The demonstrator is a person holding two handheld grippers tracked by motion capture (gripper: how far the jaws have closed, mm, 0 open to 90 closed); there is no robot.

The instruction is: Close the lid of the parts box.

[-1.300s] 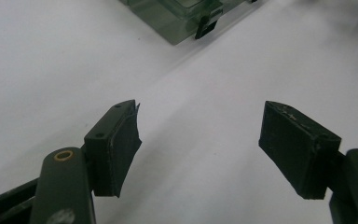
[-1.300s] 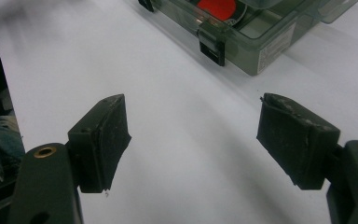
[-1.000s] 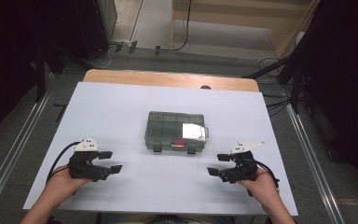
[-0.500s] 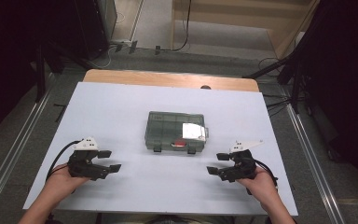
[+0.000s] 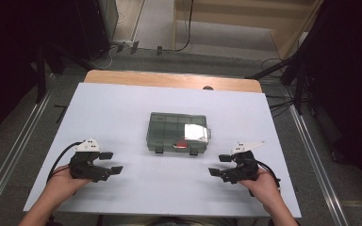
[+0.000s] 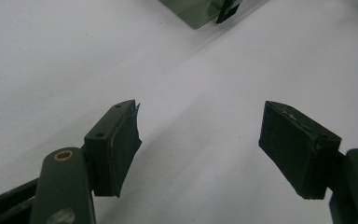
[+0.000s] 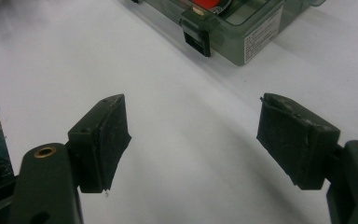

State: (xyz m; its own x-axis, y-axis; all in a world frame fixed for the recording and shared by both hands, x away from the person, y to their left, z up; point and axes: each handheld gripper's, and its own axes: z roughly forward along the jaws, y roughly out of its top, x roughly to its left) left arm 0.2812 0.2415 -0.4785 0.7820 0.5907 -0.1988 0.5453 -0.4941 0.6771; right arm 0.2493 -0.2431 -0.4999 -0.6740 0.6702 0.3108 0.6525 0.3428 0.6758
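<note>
Both spread wide, empty: left tool [image 5: 108, 162], right tool [image 5: 219, 165]. Best approach: straight toward case [image 5: 177, 133] front latches [image 7: 196, 35], level with table [image 5: 122, 108].

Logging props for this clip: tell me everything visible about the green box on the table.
The box is a flat, see-through green plastic organiser with inner compartments. Its lid is shut, with two dark latches on the near side. Something red shows inside, and a white label sits on one end wall. It lies flat mid-table, touched by neither gripper.
</note>
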